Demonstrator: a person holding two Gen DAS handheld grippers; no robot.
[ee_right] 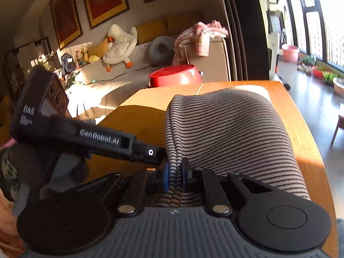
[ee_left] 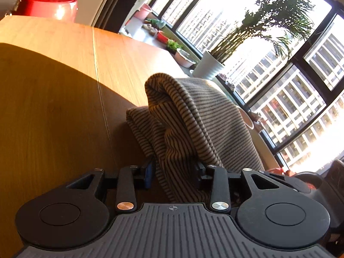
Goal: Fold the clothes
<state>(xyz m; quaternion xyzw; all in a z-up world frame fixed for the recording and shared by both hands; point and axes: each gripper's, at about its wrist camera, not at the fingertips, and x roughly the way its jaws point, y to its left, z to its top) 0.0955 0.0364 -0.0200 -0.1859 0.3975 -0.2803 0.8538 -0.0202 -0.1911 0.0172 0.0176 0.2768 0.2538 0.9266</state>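
Striped knit garment (ee_right: 232,133), beige with thin dark lines, is doubled over and held up off the wooden table (ee_left: 53,86), draped in a hump above the table's window-side edge.

Right gripper (ee_right: 175,172): jaws pressed tight on a bunched edge of the cloth, several layers visible stacked between the blue pads (ee_right: 166,173). Solid pinch.

Left gripper (ee_left: 175,169): jaws stand noticeably wider, with a thick roll of fabric running down between them. Cloth fills the gap, so it reads as a looser hold on a bulkier bundle; can't confirm actual pad contact from this view. In the right wrist view its body comes in from the left, tip right next to the right gripper's pinch point, so both grasps sit close together on the same edge.

Progress, as a judgement: at least one fold is in, since layers are stacked at the pinch. Garment not yet laid flat. Remaining: lower it onto the table, align edges, smooth, maybe one more fold, release.

Background: red basin (ee_right: 174,76) past the far table edge, potted palm (ee_left: 209,64) by the window.
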